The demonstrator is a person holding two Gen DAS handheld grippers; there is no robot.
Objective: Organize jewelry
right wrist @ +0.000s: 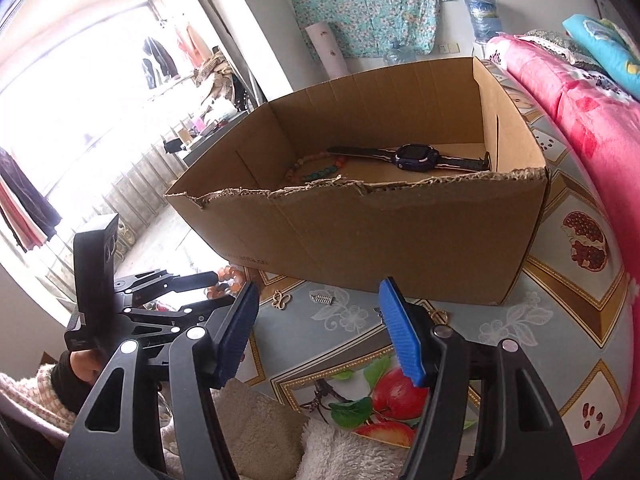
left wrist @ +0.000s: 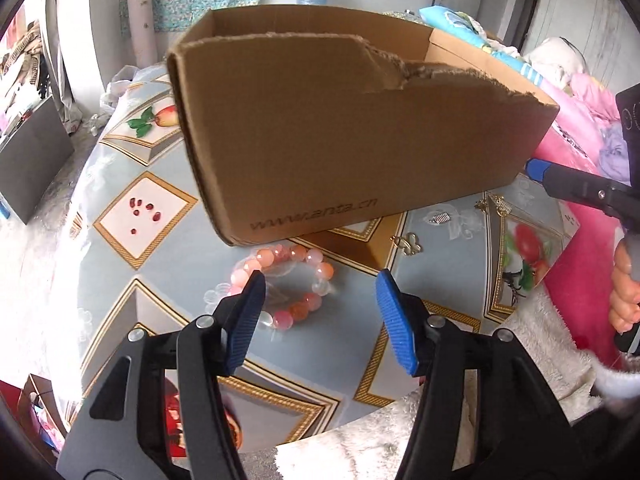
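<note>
On the patterned worktop (left wrist: 132, 184), a pink bead bracelet (left wrist: 286, 286) lies just in front of the cardboard box (left wrist: 360, 136), under the left gripper (left wrist: 320, 292), whose fingers are spread and hold nothing. The right gripper (right wrist: 318, 308) is likewise spread and empty above the worktop. Inside the box lie a dark watch (right wrist: 412, 157) and another beaded bracelet (right wrist: 316, 168). A gold butterfly charm (right wrist: 281, 300) lies near the box.

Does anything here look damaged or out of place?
Yes. The cardboard box has a ragged near rim, as if its flap was torn off. A pink bead bracelet and a small butterfly charm lie outside it on the table.
</note>
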